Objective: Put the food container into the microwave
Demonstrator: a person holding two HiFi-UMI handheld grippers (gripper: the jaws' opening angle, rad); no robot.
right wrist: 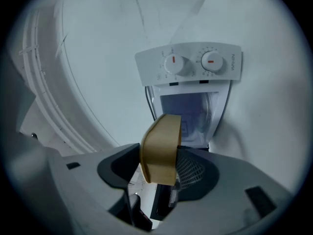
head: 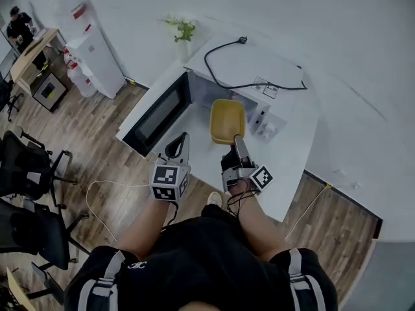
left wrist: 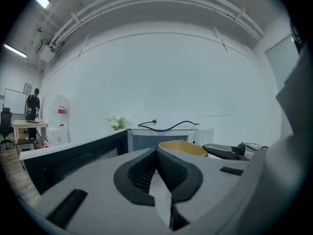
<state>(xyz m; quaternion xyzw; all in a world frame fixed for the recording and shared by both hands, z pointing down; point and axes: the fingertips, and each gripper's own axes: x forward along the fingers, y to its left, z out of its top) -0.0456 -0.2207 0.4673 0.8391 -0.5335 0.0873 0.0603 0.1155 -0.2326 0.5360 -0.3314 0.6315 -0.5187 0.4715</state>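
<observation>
Right gripper [head: 237, 141] clamped on yellow food container [head: 227, 118] rim, facing the open microwave [head: 259, 70]; left gripper [left wrist: 156, 156] jaws together, empty.

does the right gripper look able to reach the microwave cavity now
Probably yes: the microwave door stands open, the cavity lies straight ahead of the right gripper and its food container, and nothing shows between them.
</observation>
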